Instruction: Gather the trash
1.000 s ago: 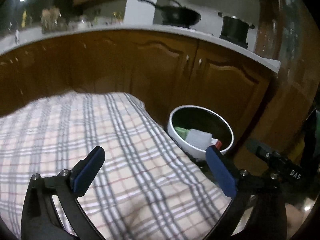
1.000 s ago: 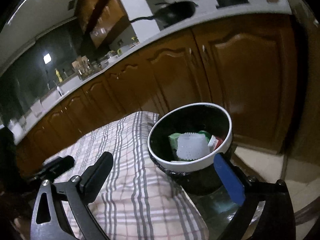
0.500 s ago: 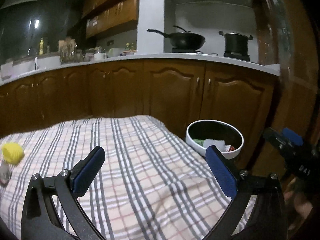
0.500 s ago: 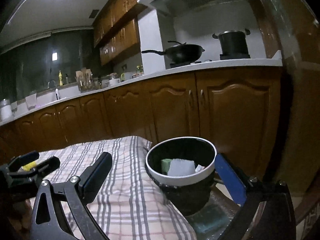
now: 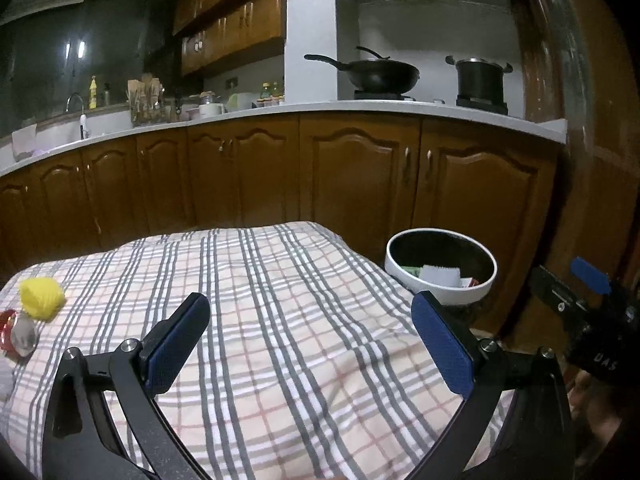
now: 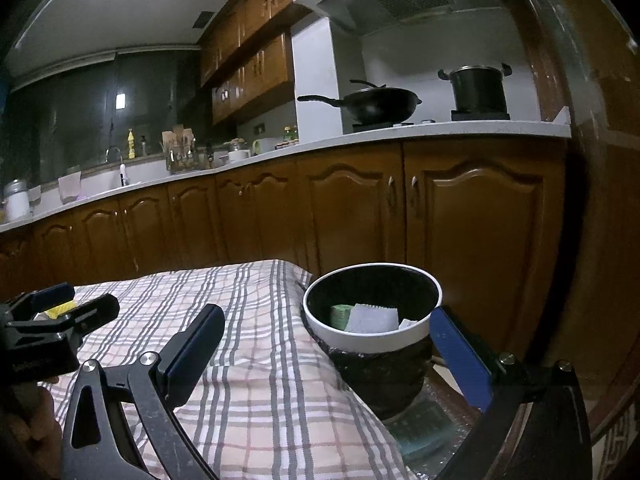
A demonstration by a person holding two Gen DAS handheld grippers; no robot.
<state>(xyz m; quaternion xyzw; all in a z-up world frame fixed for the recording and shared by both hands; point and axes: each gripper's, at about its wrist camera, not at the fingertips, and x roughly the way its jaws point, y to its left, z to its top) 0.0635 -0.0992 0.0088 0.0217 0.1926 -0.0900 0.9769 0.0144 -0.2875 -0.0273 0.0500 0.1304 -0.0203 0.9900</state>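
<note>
A white-rimmed trash bin (image 5: pixel 442 292) (image 6: pixel 374 342) with a black liner stands at the right end of the plaid-clothed table (image 5: pixel 280 320) (image 6: pixel 248 360). Inside it lie a white wrapper (image 6: pixel 372 319) and a green packet (image 6: pixel 340 316). On the cloth's far left sit a crumpled yellow ball (image 5: pixel 42 298) and a red-and-grey wrapper (image 5: pixel 16 334). My left gripper (image 5: pixel 312 344) hovers open and empty above the cloth's middle. My right gripper (image 6: pixel 328 354) is open and empty too, low in front of the bin. Each gripper shows at the edge of the other's view.
Brown kitchen cabinets (image 5: pixel 360 176) under a white counter run behind the table. A black wok (image 5: pixel 376 74) and a pot (image 5: pixel 480 80) stand on the stove. A brown door (image 6: pixel 592 200) rises on the right. A glass surface (image 6: pixel 424 424) shows under the bin.
Both cameras have tilted up and drawn back from the bin. The yellow ball and the red wrapper have come into the left wrist view. Both grippers stayed open.
</note>
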